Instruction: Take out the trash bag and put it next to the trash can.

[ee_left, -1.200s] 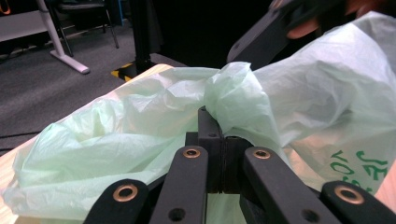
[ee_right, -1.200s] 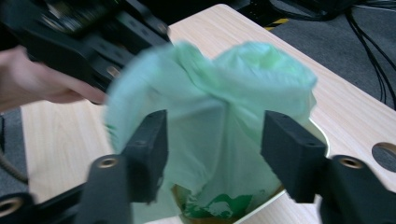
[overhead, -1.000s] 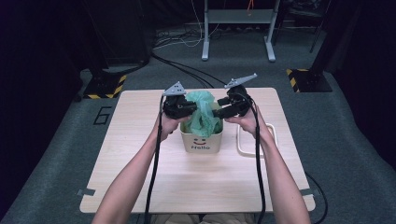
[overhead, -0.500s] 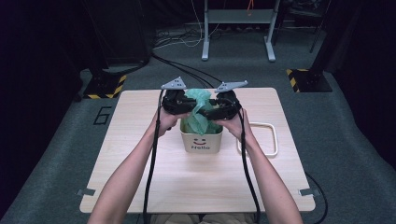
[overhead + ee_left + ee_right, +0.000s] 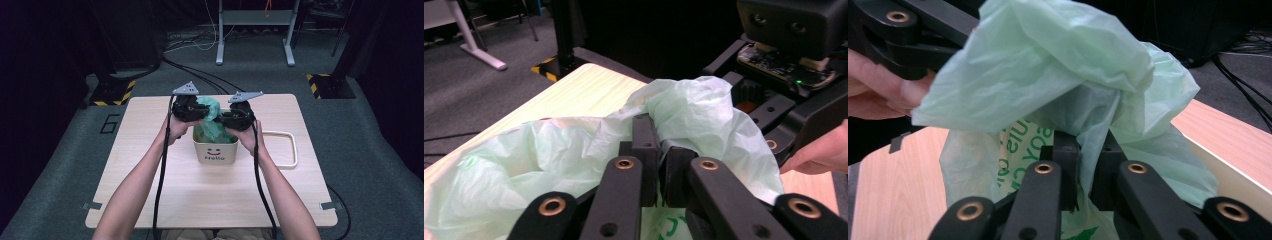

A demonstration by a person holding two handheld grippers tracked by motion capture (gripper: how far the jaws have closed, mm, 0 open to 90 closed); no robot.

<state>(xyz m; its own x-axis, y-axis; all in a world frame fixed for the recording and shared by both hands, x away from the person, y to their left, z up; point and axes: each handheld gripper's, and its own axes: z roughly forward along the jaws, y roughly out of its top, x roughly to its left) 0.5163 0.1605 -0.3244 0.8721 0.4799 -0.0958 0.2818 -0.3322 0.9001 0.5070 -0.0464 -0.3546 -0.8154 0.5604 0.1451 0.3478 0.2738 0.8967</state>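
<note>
at the centre of the high view, a green plastic bag (image 5: 212, 122) stood bunched up out of a cream bin (image 5: 215, 150) on the table (image 5: 150, 200). the left gripper (image 5: 197, 111) pinched the bag's film; the right gripper (image 5: 225, 120), jaws just closed, clamped another fold.

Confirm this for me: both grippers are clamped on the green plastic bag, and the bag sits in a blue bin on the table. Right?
Not quite: the bin is cream with a smiley face, not blue, as the high view shows. The rest holds: the left gripper and right gripper are both clamped on the green plastic bag, which sits in that bin on the table.
</note>
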